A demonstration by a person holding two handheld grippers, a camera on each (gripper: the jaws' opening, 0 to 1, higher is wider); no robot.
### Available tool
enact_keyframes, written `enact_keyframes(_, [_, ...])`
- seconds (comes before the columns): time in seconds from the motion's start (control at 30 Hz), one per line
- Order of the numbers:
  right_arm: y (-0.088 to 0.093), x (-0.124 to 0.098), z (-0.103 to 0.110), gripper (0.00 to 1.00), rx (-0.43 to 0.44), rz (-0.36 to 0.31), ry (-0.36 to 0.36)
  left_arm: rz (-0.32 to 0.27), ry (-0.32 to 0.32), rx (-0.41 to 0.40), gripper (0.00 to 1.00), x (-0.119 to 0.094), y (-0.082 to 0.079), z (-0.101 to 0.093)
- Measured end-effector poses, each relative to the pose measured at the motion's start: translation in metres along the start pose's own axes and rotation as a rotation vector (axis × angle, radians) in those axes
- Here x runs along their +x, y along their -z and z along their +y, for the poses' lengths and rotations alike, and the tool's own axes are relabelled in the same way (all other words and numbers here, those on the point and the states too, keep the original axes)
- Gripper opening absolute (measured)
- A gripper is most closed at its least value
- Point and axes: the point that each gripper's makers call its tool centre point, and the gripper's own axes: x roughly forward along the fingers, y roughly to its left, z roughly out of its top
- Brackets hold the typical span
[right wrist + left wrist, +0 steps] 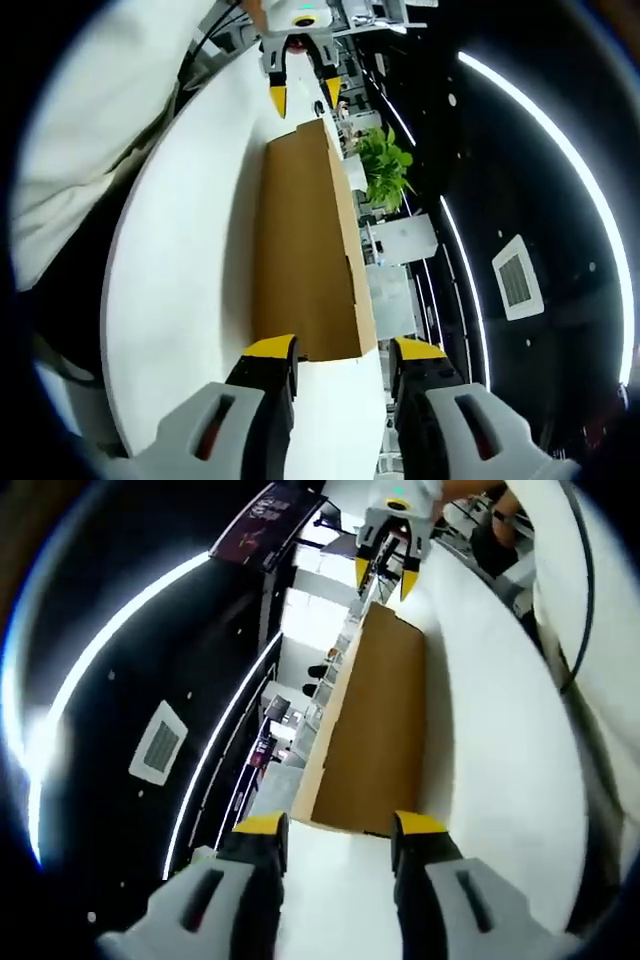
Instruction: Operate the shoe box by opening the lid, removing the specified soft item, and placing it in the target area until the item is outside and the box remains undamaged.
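A closed brown cardboard shoe box (375, 730) lies lengthwise on the white table (480, 780), and nothing of its contents shows. My left gripper (340, 830) is open at the box's near end, its yellow tips on either side of that short edge. At the far end is my right gripper (386, 576), also open. In the right gripper view the same box (305, 250) runs away from my right gripper (345, 350), whose open jaws flank the near end. The left gripper (305, 95) is open just past the far end.
The table's rounded edge (120, 300) curves along one side, with a person's white clothing (90, 130) beyond it. A green plant (385, 165) stands off the box's other side. A dark ceiling with light strips (120, 630) and a dark sign (265, 525) lie beyond.
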Motion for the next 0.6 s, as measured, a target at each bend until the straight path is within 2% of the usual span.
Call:
enact_keyframes(0.13, [0.001, 0.002, 0.001, 0.33, -0.006, 0.009, 0.006, 0.02, -0.021, 0.065, 0.4, 0.0, 0.002, 0.003])
enact_keyframes(0.23, [0.002, 0.003, 0.002, 0.33, 0.005, 0.01, 0.013, 0.022, -0.018, 0.058, 0.28, 0.0, 0.001, 0.001])
enact_keyframes(0.37, [0.002, 0.004, 0.003, 0.31, 0.017, 0.009, 0.014, 0.021, -0.014, 0.05, 0.32, 0.0, 0.001, -0.001])
enact_keyframes(0.4, [0.009, 0.009, 0.006, 0.32, 0.03, 0.01, 0.018, 0.025, -0.018, 0.075, 0.33, 0.004, -0.003, -0.002])
enact_keyframes(0.47, [0.013, 0.012, 0.006, 0.32, 0.032, 0.008, 0.02, 0.02, -0.014, 0.048, 0.35, 0.006, -0.004, -0.002])
enact_keyframes(0.6, [0.017, 0.012, 0.006, 0.32, 0.032, 0.011, 0.027, 0.035, -0.021, 0.058, 0.36, 0.009, -0.001, -0.003])
